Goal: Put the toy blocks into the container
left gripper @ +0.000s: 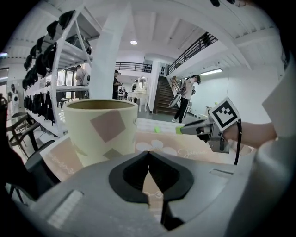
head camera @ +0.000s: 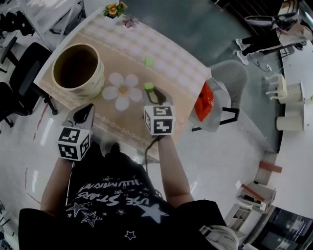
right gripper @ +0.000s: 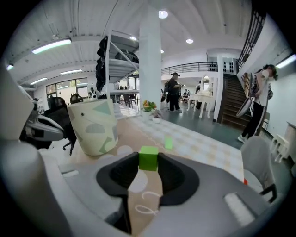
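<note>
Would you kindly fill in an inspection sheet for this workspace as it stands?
Surface: checked tablecloth with a white flower print.
Job's things: cream patterned container upright at left; green cube in the right gripper; second green block loose on the cloth, farther off.
Clutter: small pot of flowers at the far edge.
Grippers: right gripper closed on the green cube; left gripper jaws together, empty.
Cables: black cable trailing from the right gripper.
Surroundings: grey chair beside the table; people in the background.
</note>
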The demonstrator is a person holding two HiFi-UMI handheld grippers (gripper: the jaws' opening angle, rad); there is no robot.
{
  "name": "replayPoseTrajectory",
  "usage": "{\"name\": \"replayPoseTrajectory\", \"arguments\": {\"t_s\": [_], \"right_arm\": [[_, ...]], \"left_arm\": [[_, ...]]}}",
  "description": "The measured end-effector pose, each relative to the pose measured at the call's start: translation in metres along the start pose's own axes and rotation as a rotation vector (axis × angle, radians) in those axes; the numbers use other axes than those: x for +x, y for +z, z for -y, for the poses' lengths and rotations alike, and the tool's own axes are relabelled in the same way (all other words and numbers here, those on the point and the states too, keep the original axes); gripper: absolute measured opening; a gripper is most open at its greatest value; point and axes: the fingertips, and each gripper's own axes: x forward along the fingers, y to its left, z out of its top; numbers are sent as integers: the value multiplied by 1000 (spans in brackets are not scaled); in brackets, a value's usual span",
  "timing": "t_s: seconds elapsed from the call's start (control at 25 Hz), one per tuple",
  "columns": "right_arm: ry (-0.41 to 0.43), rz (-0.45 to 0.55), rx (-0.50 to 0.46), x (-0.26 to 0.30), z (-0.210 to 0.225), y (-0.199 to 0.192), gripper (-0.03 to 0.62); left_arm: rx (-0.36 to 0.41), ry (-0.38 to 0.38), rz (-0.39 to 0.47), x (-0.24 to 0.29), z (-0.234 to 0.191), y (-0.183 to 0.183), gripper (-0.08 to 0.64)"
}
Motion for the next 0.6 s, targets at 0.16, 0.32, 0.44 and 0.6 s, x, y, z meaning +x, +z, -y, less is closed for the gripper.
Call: {"name": "replayPoseTrajectory", "arguments": {"t_s": [0.16,0.32,0.44,0.6], "right_arm": [[66,111,-63,-6,-37,60,137],[140,202,-124,-12,-81,110,137],[199,240,-160,-11,-115,137,137],[274,242,-224,-2,-159,153,137]], "left_arm": [[-35,47,20,-19,-22,-1,9],[-68,85,31,-37,-47,-5,9],[-93,112,42,-49,-68,-7,9],[-106,145,65,-64,-95,-5,9]]}}
